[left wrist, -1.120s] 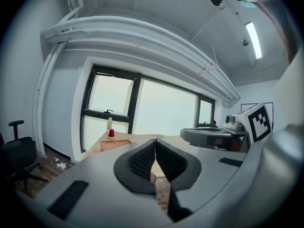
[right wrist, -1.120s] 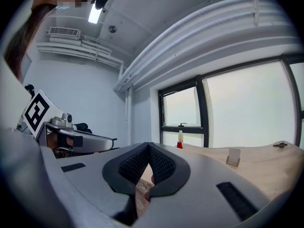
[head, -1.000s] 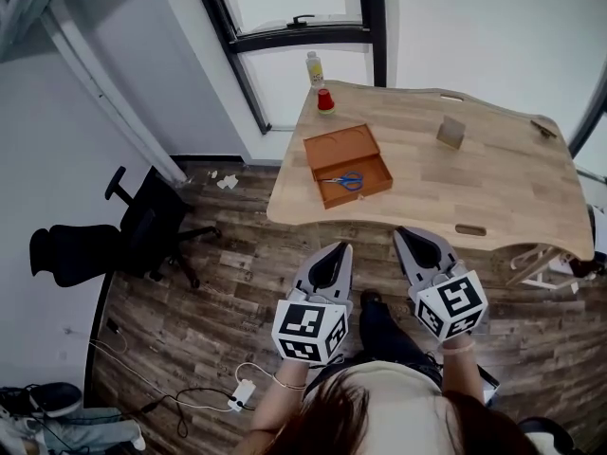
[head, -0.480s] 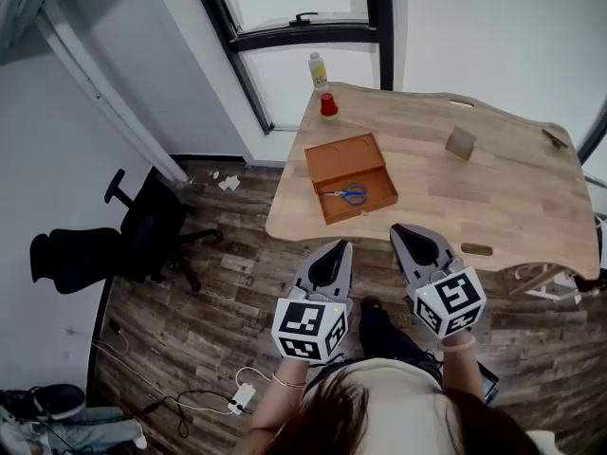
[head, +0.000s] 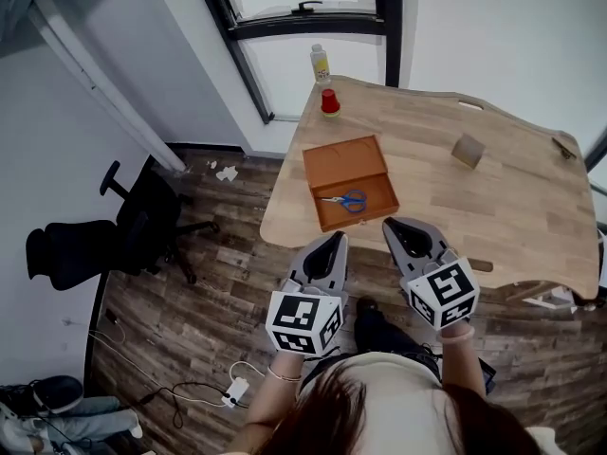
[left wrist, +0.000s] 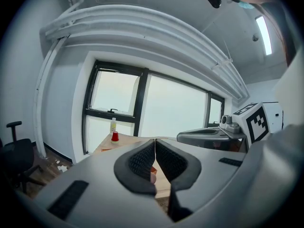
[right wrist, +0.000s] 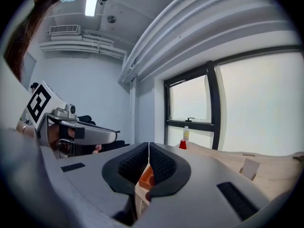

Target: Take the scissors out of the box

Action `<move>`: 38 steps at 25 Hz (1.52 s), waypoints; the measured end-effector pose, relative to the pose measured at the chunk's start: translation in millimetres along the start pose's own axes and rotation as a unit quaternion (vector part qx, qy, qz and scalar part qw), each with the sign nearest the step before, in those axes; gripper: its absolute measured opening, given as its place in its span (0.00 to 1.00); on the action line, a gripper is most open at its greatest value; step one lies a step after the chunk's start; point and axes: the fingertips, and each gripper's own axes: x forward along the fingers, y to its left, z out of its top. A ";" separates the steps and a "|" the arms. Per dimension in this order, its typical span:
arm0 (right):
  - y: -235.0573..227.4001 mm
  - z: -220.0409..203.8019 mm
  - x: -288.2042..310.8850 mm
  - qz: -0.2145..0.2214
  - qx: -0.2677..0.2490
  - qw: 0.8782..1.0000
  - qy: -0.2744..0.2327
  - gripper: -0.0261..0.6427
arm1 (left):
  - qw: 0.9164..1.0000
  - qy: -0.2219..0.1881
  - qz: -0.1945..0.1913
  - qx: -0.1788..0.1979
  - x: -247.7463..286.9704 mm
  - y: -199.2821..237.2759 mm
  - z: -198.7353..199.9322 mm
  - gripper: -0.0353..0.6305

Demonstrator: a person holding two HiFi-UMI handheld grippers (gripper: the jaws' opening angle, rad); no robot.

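Note:
An open orange wooden box [head: 346, 164] lies near the front left edge of the wooden table [head: 512, 207]. Blue-handled scissors [head: 347, 200] lie in its nearer half. My left gripper [head: 334, 239] hangs over the floor just short of the table edge, shut and empty; its pads meet in the left gripper view [left wrist: 155, 144]. My right gripper [head: 392, 224] reaches the table's front edge, right of the box. In the right gripper view [right wrist: 148, 149] its jaws are just opening by a sliver, with nothing between them, and the box [right wrist: 145, 176] shows below them.
A red cup [head: 329, 102] and a small bottle [head: 321, 64] stand at the table's far left corner by the window. A small brown block [head: 468, 150] stands further right. A black office chair [head: 104, 240] and cables [head: 190, 396] are on the floor to the left.
Both grippers have moved forward together toward the table. The right gripper's tips now reach the front edge; the box and scissors lie closer to them.

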 end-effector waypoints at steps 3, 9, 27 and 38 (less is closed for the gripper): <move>-10.9 0.1 13.5 0.008 -0.009 1.000 0.008 0.09 | 1.000 0.002 0.005 -0.002 13.3 6.7 1.7 0.08; -26.2 -3.5 43.1 0.032 -0.027 0.999 0.028 0.10 | 1.000 0.005 0.017 -0.003 38.7 22.7 3.9 0.08; -52.0 -49.6 119.3 0.132 -0.085 0.980 0.124 0.16 | 0.998 0.015 0.058 -0.007 98.3 64.7 -1.5 0.08; -46.4 -84.8 154.9 0.184 -0.128 0.958 0.179 0.19 | 0.997 0.023 0.074 -0.015 106.4 86.9 -5.6 0.08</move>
